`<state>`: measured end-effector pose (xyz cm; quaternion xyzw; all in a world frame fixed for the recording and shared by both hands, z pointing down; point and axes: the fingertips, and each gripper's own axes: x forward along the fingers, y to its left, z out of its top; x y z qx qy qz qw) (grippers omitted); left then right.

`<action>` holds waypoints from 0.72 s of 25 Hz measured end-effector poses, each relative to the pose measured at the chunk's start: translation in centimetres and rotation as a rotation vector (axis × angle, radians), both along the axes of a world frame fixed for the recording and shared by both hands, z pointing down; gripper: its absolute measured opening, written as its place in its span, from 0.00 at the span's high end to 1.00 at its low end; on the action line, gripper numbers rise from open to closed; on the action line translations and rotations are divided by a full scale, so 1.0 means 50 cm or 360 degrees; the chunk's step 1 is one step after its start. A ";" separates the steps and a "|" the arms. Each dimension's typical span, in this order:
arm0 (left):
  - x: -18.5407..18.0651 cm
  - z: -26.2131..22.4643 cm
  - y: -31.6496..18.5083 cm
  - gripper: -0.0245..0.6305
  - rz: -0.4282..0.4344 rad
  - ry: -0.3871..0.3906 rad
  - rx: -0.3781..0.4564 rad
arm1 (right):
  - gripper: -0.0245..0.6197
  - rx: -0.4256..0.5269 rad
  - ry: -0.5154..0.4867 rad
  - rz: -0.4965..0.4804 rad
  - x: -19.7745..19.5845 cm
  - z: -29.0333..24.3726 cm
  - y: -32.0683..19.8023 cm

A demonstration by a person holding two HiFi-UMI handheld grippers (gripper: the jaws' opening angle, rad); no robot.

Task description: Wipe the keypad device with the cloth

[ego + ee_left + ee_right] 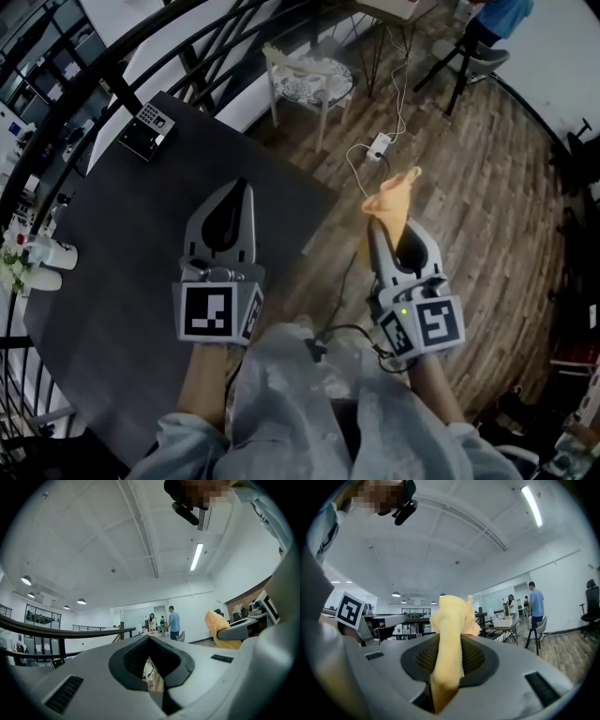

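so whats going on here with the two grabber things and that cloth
A person holds a gripper in each hand at a dark table. The right gripper is shut on a yellow cloth, which sticks up out of its jaws. The left gripper is shut with nothing in it and is held above the table. The keypad device lies at the table's far corner, well away from both grippers, so no wiping is under way yet.

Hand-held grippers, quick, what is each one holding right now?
Left hand-held gripper: closed, empty.
Right hand-held gripper: closed on the yellow cloth.
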<state>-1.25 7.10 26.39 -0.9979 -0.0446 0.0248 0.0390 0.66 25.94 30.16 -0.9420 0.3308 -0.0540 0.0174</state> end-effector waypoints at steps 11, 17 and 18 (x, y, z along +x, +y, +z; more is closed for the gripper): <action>0.045 0.003 -0.018 0.95 -0.0065 -0.0012 -0.0007 | 0.80 0.0015 0.0010 -0.0074 0.056 -0.002 -0.026; 0.086 -0.006 -0.002 0.95 -0.0123 -0.0004 0.0023 | 0.80 0.0013 0.0011 -0.0156 0.112 -0.003 -0.021; 0.095 -0.006 0.001 0.95 -0.0141 -0.0004 0.0022 | 0.80 0.0014 0.0011 -0.0177 0.124 -0.003 -0.021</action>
